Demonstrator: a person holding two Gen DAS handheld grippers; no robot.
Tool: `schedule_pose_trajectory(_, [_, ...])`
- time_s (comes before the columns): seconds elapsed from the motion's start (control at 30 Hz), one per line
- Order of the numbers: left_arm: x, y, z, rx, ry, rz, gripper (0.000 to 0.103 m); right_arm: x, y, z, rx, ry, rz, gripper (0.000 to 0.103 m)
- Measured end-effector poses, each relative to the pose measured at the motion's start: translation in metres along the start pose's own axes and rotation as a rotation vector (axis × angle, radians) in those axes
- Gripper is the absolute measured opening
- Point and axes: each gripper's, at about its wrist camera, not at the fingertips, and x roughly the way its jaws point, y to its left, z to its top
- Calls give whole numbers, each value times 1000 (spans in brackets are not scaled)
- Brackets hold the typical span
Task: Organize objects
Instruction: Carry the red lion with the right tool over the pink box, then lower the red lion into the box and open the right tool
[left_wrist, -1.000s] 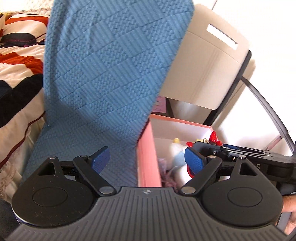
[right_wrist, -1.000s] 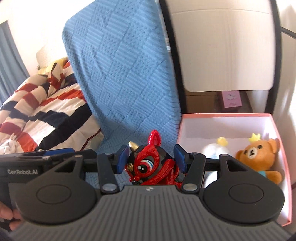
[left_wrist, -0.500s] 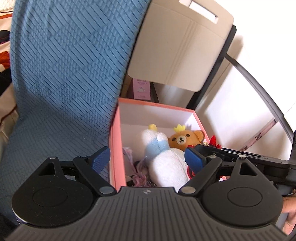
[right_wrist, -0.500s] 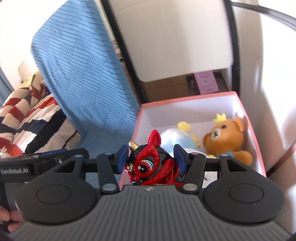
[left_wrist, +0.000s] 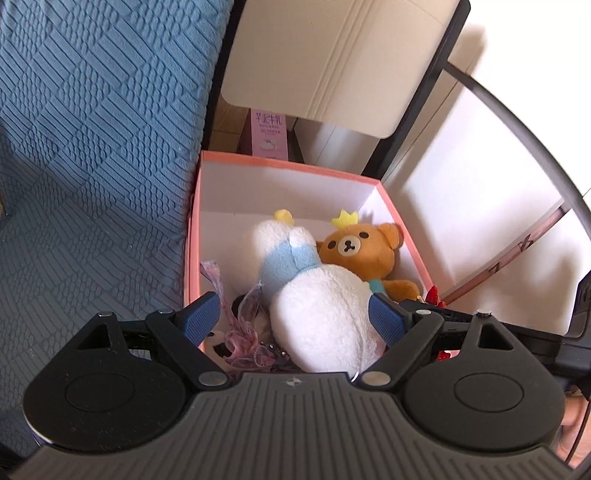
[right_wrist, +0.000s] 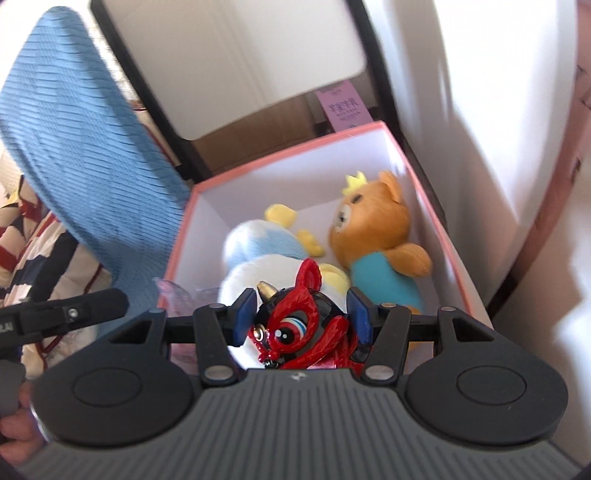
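My right claw (right_wrist: 301, 314) grips a red toy figure (right_wrist: 295, 332) above the near edge of the pink box (right_wrist: 280, 157), its lower body hidden behind the claw. My left claw (left_wrist: 295, 317) gapes wide and empty over the white plush (left_wrist: 321, 314) and brown bear (left_wrist: 365, 254) inside; a pink tangle (left_wrist: 243, 339) at the box's near left is hard to identify.

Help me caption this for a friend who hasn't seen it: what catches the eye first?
The glossy red figurine with big painted eyes, clamped in the right gripper above the pink cardboard box. Inside the box lie a white-and-blue plush duck and an orange plush bear with a yellow crown, side by side.
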Motion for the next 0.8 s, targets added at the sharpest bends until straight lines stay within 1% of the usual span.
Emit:
schedule_pose_trajectory(0.17, [12, -5, -4, 18, 22, -1, 90, 13, -21, -10, 34, 16, -18, 57])
schedule_pose_trajectory(0.33, [16, -8, -7, 22, 32, -4, 90, 15, -30, -14, 58, 15, -56, 57])
schedule_pose_trajectory(0.43, [14, -10, -6, 27, 33, -11, 90, 13, -33, -16, 68, 21, -53, 57])
schedule_pose_trajectory(0.5, [8, -11, -5, 28, 30, -45, 90, 12, -32, -15, 73, 25, -70, 58])
schedule_pose_trajectory(0.57, [0, -12, -2, 20, 23, -81, 90, 8, -31, -12, 78, 23, -98, 64])
schedule_pose_trajectory(0.6, [-6, -13, -1, 21, 13, -83, 90, 5, -31, -10, 81, 17, -112, 66])
schedule_pose_trajectory(0.63, [-12, -14, 0, 23, 3, -82, 90, 3, -31, -9, 83, 10, -128, 70])
schedule_pose_trajectory(0.67, [-18, -16, 2, 21, -13, -79, 90, 1, -31, -6, 77, 1, -150, 71])
schedule_pose_trajectory(0.73, [-30, -19, 3, 29, -27, -84, 90, -5, -30, 0, 69, -3, -182, 71])
schedule_pose_trajectory(0.8, [-44, -21, 6, 42, -48, -87, 90, -15, -28, 6, 76, -22, -180, 71])
